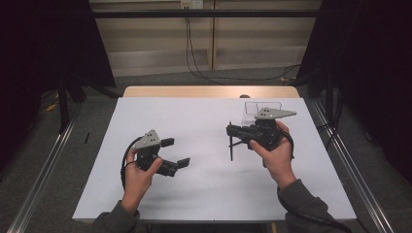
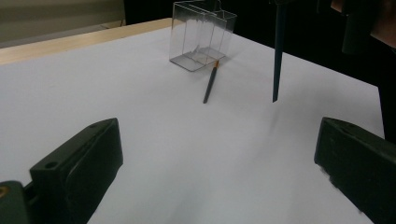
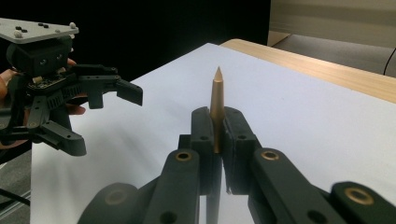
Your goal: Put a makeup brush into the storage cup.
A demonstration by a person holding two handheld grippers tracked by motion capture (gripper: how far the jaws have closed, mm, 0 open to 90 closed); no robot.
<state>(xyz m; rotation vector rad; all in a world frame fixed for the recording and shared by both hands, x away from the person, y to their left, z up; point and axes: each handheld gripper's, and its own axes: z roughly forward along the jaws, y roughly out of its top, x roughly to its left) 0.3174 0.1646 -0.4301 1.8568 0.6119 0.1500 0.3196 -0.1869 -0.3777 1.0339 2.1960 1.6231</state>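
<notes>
Right gripper (image 3: 215,135) clamped on a pencil (image 3: 217,100) — tip jutting past the jaws. Left gripper (image 1: 174,151) spread wide, gripping nothing, well apart. Ahead of it — a second pencil (image 2: 210,82) beside a clear box (image 2: 201,35).

The pencil (image 3: 217,100) is slim and dark with a tan sharpened end — clamped between the right gripper (image 3: 217,140) jaws, point sticking out past the fingertips, the long shaft (image 1: 231,148) hanging down toward the table below the claw. A second pencil (image 2: 210,83) — dark, orange-tipped — lies flat on the white table ahead of the left gripper (image 1: 175,153), between its wide-spread jaws as seen from that claw, well apart from them.
</notes>
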